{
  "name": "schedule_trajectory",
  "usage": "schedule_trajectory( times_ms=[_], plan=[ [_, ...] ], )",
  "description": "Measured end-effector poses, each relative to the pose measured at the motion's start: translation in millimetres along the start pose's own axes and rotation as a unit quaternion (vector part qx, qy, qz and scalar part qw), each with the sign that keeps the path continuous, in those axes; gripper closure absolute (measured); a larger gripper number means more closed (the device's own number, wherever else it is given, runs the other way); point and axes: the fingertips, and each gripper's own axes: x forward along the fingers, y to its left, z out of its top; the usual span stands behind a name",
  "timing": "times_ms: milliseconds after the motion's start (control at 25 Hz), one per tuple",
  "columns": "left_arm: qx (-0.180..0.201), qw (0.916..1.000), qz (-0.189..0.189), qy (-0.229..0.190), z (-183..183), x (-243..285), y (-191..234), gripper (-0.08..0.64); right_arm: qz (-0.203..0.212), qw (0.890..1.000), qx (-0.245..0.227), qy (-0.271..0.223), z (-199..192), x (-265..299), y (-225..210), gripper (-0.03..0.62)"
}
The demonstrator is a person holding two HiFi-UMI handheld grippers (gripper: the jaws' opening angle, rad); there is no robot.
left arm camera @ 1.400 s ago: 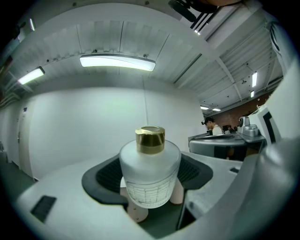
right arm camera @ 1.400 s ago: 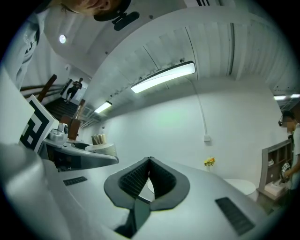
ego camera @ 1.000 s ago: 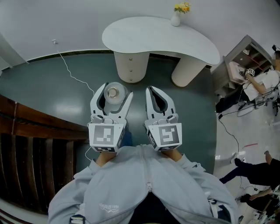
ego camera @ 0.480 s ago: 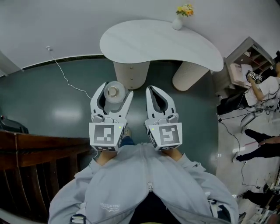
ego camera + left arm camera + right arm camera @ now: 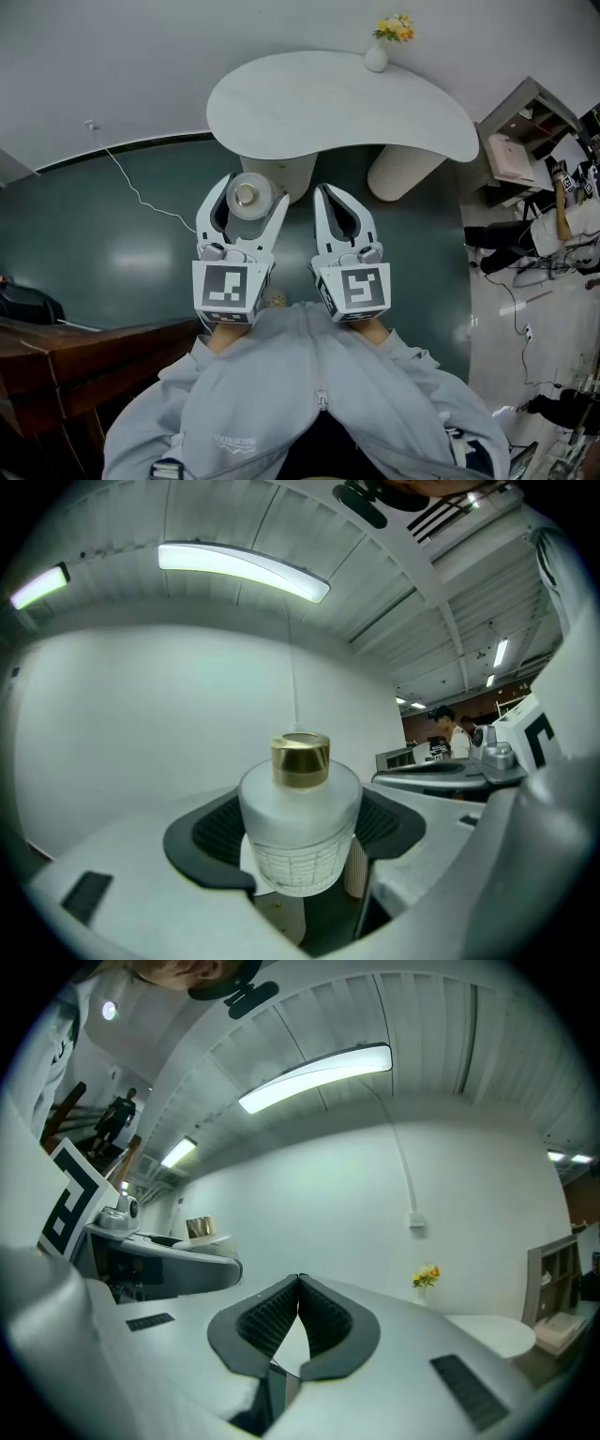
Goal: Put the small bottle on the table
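My left gripper (image 5: 246, 195) is shut on a small frosted white bottle (image 5: 247, 199) with a gold cap, held upright above the dark green floor. In the left gripper view the bottle (image 5: 300, 827) sits squeezed between the two black pads (image 5: 217, 832). My right gripper (image 5: 337, 202) hangs beside it, shut with nothing in it; its pads (image 5: 277, 1318) meet at the tips in the right gripper view. The white kidney-shaped table (image 5: 309, 103) stands just ahead, its near edge close above both grippers.
A small white vase with yellow flowers (image 5: 379, 49) stands at the table's far edge. Two rounded pedestal legs (image 5: 403, 169) hold the table up. A white cable (image 5: 131, 183) trails on the floor at left. Dark wooden furniture (image 5: 47, 356) is at lower left; shelving (image 5: 525, 131) and people are at right.
The table has come nearer to the grippers and the wooden furniture has slid down and left in the head view. Both grippers hold the same pose, the bottle still gripped.
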Motion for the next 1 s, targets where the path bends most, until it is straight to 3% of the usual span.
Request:
schedule_trajectory(
  times_ms=[480, 1000],
  plan=[
    [-0.01, 0.9997, -0.019, 0.014, -18.9, 15.5, 26.8, 0.227, -0.023, 1.0, 0.005, 0.012, -15.4, 25.9, 3.1, 0.565],
    [-0.026, 0.9996, -0.012, 0.007, -24.3, 54.4, 48.0, 0.227, -0.004, 1.0, -0.008, 0.01, -18.9, 71.3, -11.7, 0.565]
  ],
)
